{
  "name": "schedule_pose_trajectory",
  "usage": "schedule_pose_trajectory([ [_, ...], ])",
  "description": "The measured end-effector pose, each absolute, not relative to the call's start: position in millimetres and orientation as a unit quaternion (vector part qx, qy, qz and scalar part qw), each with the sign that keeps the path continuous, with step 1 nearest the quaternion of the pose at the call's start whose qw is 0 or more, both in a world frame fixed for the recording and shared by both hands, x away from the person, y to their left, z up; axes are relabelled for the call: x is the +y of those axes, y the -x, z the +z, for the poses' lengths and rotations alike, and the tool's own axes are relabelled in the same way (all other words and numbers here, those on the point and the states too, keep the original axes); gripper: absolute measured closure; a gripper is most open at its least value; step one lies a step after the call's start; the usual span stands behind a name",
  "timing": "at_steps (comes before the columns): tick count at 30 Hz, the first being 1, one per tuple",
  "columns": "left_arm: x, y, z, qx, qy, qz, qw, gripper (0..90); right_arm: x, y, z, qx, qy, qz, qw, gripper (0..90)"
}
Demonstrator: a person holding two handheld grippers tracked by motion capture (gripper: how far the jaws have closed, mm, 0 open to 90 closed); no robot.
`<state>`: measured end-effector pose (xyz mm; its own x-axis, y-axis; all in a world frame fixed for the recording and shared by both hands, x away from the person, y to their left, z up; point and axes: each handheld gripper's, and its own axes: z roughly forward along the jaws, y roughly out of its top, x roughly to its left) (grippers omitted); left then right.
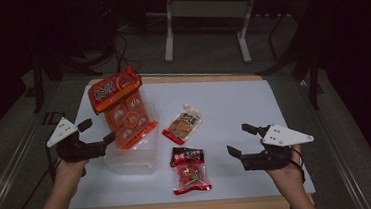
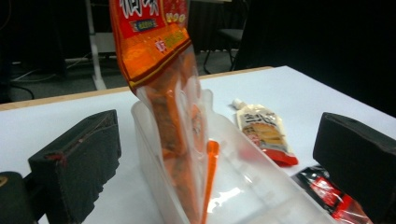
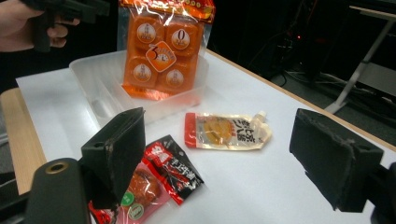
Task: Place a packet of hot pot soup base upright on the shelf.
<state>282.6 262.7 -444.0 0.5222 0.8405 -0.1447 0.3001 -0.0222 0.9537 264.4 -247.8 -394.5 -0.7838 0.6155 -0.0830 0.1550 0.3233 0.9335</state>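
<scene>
Orange snack pack (image 1: 123, 109) stands on end in the clear plastic tub (image 1: 132, 158), leaning toward the far side, just ahead of your left tongs (image 1: 97, 131); their jaws are spread wide with nothing between the pads, the pack framed between them in the left gripper view (image 2: 163, 93) but not touched. Judged handling: light, a crinkly film bag over a stiffer tray of round portions, so the film will slip and the top header will fold if pinched alone. Best hold is probably across the tray edge near mid-height, pads flat on front and back. Tub looks thin and light; it may slide if the pack is pushed. Your right tongs (image 1: 239, 140) hang well to the right of the tub, jaws also apart and empty. Between them and the tub lie a red-and-black sachet (image 1: 190, 170), nearest the right tongs, and a spouted pouch (image 1: 183, 124) farther off, both flat on the white table sheet (image 1: 233, 100).
</scene>
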Motion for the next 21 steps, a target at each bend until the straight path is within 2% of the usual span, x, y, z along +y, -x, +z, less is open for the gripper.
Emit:
schedule_pose_trajectory([
  [10,253.7,-251.6,-445.4,0.4,-0.677,0.236,0.571,1.5,-245.7,-270.7,-397.2,0.779,-0.226,0.547,0.204,13.1],
  [18,239.4,-229.8,-450.6,0.37,-0.69,0.226,0.579,1.6,-237.4,-278.4,-405.5,0.793,-0.243,0.534,0.163,12.3],
  [21,233.5,-222.6,-454.3,0.361,-0.694,0.221,0.582,1.6,-231.9,-280.1,-409.7,0.796,-0.238,0.529,0.174,10.9],
])
